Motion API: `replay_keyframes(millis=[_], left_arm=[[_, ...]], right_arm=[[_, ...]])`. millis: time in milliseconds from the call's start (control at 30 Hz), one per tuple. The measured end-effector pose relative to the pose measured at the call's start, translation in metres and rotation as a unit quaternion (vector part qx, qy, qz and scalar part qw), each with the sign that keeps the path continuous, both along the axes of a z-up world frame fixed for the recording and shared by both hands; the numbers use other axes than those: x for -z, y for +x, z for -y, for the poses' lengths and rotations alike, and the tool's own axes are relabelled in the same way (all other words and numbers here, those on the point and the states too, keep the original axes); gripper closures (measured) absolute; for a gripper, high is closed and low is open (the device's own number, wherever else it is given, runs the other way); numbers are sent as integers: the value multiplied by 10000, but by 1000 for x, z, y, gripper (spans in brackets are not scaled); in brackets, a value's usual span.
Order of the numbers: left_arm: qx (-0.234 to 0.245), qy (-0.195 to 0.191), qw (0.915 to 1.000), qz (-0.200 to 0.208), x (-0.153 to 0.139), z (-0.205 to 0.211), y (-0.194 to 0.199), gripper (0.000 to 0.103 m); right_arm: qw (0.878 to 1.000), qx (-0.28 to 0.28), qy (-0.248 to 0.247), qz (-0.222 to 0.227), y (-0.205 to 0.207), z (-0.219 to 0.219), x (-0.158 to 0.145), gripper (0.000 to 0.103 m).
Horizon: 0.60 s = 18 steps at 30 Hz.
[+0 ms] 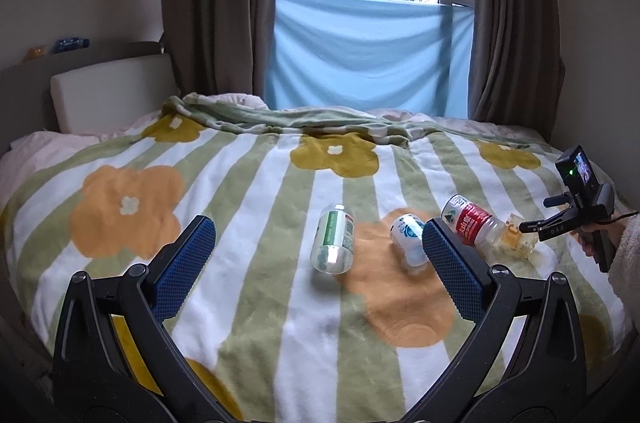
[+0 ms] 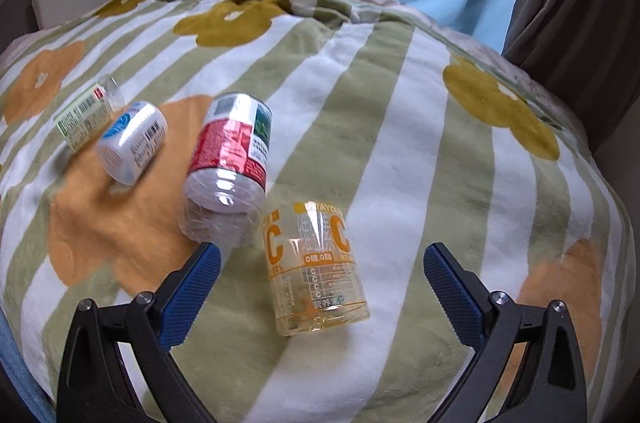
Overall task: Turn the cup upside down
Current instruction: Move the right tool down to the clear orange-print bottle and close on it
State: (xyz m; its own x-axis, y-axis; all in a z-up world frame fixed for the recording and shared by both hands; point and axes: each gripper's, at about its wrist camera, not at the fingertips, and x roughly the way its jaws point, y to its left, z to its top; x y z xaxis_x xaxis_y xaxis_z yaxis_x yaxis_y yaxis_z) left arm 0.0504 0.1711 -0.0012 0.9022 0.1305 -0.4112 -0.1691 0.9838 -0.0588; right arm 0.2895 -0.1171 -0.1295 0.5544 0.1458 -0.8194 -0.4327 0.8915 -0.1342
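Right wrist view: a clear cup (image 2: 316,269) with orange print stands on a striped floral blanket (image 2: 400,127), framed between the wide-spread, empty fingers of the right gripper (image 2: 322,265). Three more cups (red-labelled (image 2: 230,167) nearest) lie beside it. The left gripper (image 1: 320,243) hangs open, holding nothing.
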Motion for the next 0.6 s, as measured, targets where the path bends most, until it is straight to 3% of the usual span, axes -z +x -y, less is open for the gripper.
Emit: replay_keyframes(millis=[133,233,433,600], left_arm=[[-2,-40,9999,-129,4,1,7,0],[-14,-14,9999,-159,6,2,9,0],[-15,-78,9998,-175,6,0,10,0],[12,-97,9999,-115,4,2,3,0]], right_arm=[[9988,-146,-204,-421,11,-1,22,11],[9975,-241,-249,-623,13,-3,31,23],[9960,-236,-446,-733,15,-7,39,46],[9971,-71,-278,-706,10,-2,29,47]])
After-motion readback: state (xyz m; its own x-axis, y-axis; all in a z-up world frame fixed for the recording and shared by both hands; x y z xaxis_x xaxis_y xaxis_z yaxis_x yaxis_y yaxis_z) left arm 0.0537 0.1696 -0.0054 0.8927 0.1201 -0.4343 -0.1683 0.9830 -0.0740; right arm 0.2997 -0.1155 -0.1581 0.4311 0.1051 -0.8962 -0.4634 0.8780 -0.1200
